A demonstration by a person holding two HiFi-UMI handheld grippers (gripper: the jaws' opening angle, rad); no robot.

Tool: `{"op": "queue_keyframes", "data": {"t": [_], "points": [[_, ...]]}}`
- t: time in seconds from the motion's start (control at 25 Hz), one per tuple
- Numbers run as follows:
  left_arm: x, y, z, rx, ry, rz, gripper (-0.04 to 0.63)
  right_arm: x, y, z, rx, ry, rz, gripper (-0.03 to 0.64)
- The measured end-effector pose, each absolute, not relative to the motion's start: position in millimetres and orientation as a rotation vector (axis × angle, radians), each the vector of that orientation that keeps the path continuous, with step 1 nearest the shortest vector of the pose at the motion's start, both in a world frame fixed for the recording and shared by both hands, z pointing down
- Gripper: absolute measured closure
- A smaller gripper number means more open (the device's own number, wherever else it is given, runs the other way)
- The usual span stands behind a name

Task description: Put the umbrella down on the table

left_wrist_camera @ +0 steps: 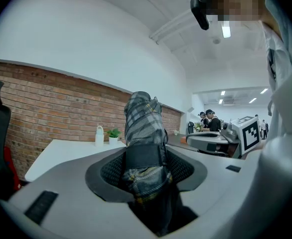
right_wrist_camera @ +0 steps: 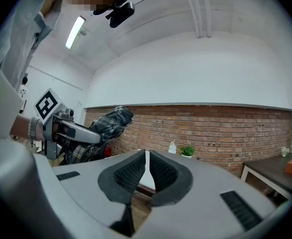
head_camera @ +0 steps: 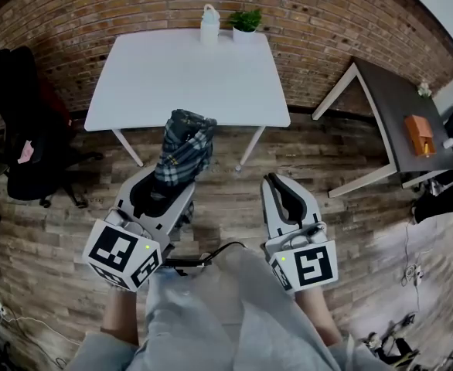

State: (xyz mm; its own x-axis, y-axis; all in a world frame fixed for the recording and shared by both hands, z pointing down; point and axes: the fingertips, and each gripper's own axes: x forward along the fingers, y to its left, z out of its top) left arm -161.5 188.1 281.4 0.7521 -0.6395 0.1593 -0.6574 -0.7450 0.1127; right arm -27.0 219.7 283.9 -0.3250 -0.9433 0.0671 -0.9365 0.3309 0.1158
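The left tongs (head_camera: 167,188) are clamped on the folded plaid umbrella (head_camera: 186,147), pads squeezing it around the black strap. The rest of it pokes out past the tips, angled up a bit. It's in the air in front of those tongs, not lying on anything. In the head view its far end overlaps the near edge of the white worktop (head_camera: 188,76).

The right tongs (right_wrist_camera: 147,171) are pretty much closed, with just a thin slit between the pads and nothing in there. They sit off to the right of the left pair, a gap of floor between them.

That worktop is straight ahead of both tongs, mostly bare. At its far edge, way past the tips, there's a white bottle (head_camera: 209,25) and a little potted plant (head_camera: 246,22) just beside it. Behind those is a brick wall (head_camera: 95,14). Under and around the tongs is a wood plank floor (head_camera: 234,207).

Out to the left of the left tongs is a black office chair (head_camera: 18,130). Off to the right of the right tongs there's a dark table (head_camera: 400,99) with an orange box (head_camera: 420,134) on it. The left gripper view also catches some people (left_wrist_camera: 208,121) way back in the room under ceiling lights.
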Motion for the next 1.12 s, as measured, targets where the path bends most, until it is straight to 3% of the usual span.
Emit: {"op": "queue_keyframes", "data": {"t": [0.52,1.12], "points": [[-147,153,290,2.778,-1.058,0.142,0.365,-11,180,289,1.730,-2.468,-0.105,0.561],[-79,6,303,2.715,-1.112,0.186,0.365,56,23,303,1.650,-2.509,-0.041,0.561]]}}
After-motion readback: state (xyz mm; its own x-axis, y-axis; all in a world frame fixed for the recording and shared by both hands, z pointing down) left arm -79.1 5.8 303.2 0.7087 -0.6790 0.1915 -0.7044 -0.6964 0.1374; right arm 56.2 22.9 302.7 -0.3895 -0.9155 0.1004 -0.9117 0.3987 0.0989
